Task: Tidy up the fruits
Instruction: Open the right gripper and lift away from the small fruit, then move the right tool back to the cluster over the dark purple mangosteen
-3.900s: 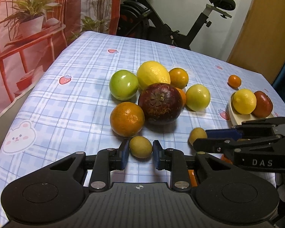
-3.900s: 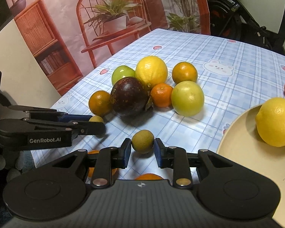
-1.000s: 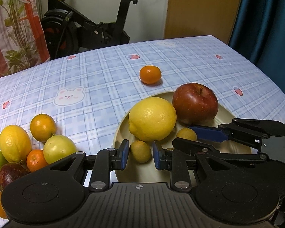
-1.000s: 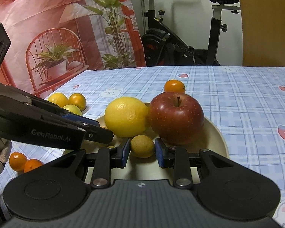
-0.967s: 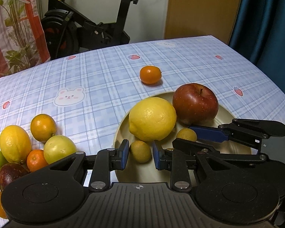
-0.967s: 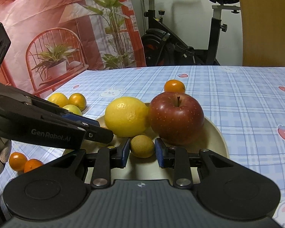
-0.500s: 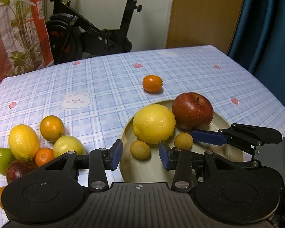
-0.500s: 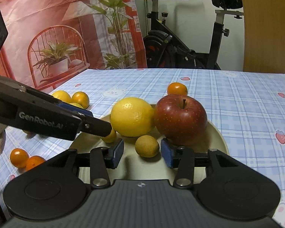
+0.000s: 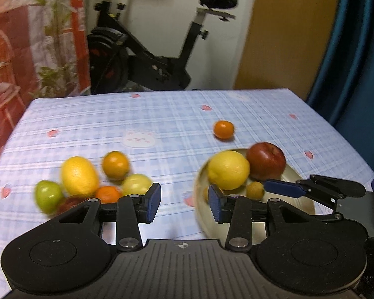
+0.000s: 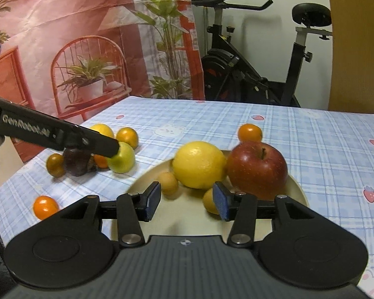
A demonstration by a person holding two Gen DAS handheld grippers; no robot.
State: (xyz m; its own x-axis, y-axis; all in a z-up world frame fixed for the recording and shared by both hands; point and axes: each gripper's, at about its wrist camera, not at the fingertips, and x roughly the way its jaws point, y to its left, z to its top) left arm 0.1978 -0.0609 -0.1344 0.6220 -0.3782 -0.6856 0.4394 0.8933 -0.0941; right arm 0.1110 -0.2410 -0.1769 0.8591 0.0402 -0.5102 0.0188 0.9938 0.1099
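Note:
A beige plate [image 10: 299, 189] holds a yellow lemon [image 10: 199, 164], a red apple [image 10: 258, 169] and two small yellowish-brown fruits [image 10: 169, 183], one partly hidden behind my right finger [image 10: 209, 201]. The plate also shows in the left wrist view [image 9: 199, 211]. My right gripper [image 10: 185, 203] is open and empty above the plate's near side. My left gripper [image 9: 184, 201] is open and empty, raised left of the plate. A fruit pile lies to the left: lemon [image 9: 79, 175], green apple [image 9: 48, 195], oranges [image 9: 115, 164], pale green fruit [image 9: 137, 184].
A small orange [image 9: 223, 129] lies on the checked blue tablecloth [image 9: 162, 124] behind the plate. Another small orange [image 10: 45, 206] sits near the table's left edge. An exercise bike [image 9: 149, 57] and a printed backdrop stand beyond the table.
Both grippers opened and let go of their small fruits onto the plate, then drew back and up. The left wrist view has swung left toward the pile.

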